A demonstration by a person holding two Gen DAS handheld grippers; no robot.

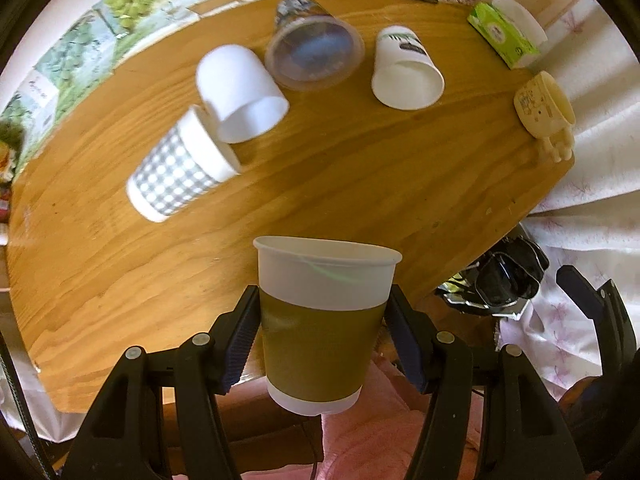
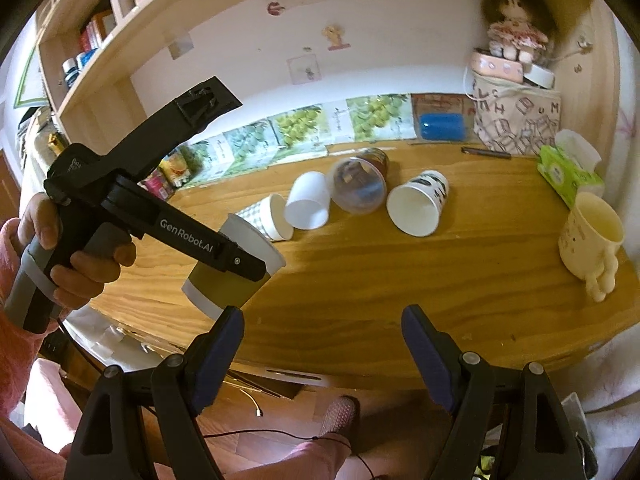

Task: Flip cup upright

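My left gripper [image 1: 322, 304] is shut on a white paper cup with an olive-green sleeve [image 1: 320, 320], held in the air over the near edge of the wooden table [image 1: 360, 168]. In the left wrist view its rim points away from me. The right wrist view shows the same cup [image 2: 230, 276] tilted, rim up and to the right, clamped in the left gripper [image 2: 240, 264]. My right gripper [image 2: 322, 328] is open and empty near the table's front edge.
Several cups lie on their sides at the back: a grey checked cup [image 1: 180, 168], a plain white cup [image 1: 240, 92], a clear plastic cup [image 1: 312, 48] and a printed white cup [image 1: 406, 68]. A cream mug [image 2: 592, 236] stands at the right edge by a green tissue box [image 2: 568, 172].
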